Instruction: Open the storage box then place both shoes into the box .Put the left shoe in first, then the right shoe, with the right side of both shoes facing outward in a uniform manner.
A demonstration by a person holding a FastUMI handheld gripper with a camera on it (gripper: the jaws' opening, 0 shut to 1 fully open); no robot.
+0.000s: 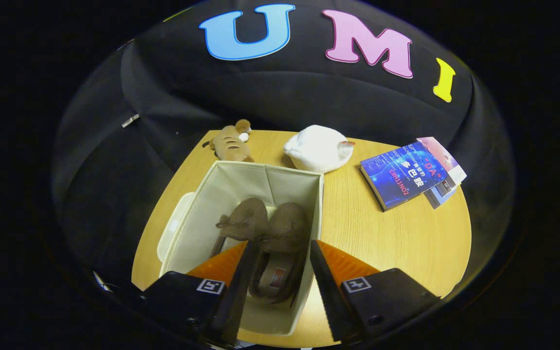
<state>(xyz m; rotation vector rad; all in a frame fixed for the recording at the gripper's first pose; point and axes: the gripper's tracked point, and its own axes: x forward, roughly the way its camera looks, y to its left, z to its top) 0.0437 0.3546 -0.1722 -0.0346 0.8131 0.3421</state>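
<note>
On the round wooden table, seen along the gripper's fingers
Table (396, 243): pale wood-grain top with a curved edge.
Storage box (241, 194): cream fabric, square, soft-walled with fold creases; it stands open, just ahead of the fingers.
Lid (175, 228): pale, with rounded corners, lying flat against the box's left wall.
Left shoe (246, 221): brown, matte, suede-like; inside the box on its left half, with a small bow at the toe.
Right shoe (287, 228): same brown nap, touching the left shoe; its light insole shows between the fingers.
Gripper (280, 253): black bodies with ribbed orange wedge fingers (345, 265), spread wide above the box and holding nothing (the right shoe's heel lies in the gap).
Beyond the box: striped brown plush toy (231, 143), white rounded plush (319, 148), glossy blue book (401, 175) atop another.
</note>
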